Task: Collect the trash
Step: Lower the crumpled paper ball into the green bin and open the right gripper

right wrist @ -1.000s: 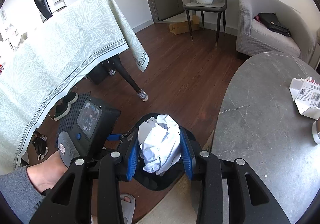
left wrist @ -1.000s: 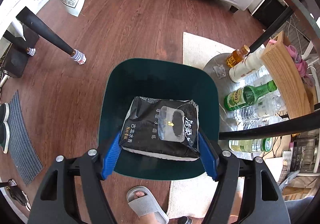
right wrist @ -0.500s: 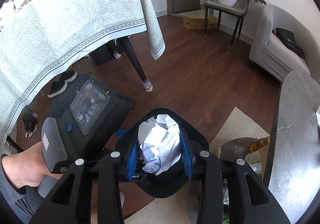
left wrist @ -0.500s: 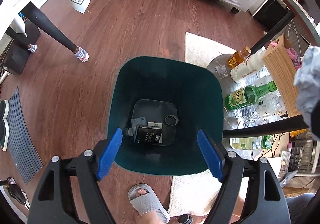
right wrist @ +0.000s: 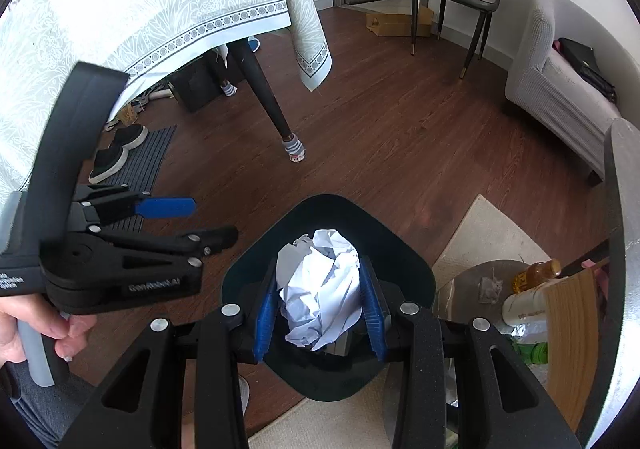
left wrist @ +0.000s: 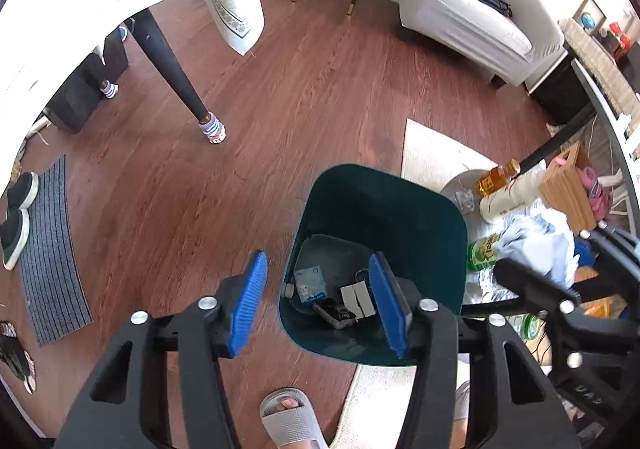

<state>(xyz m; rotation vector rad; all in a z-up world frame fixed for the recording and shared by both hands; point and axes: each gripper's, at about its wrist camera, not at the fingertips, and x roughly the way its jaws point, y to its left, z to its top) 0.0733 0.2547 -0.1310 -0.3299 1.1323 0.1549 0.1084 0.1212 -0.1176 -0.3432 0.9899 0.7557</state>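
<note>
A crumpled white paper ball [right wrist: 320, 289] sat clamped in the right claw [right wrist: 320, 303], directly above the dark green trash bin [right wrist: 404, 261]. The left claw [left wrist: 316, 305], apart and empty, hung beside it. The drop step seemed in hand; next, the right claw would need to open.

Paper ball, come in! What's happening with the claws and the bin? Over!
Left claw open, empty, beside bin. Right claw shut on paper ball, over the bin mouth. Nothing in the way.
</note>
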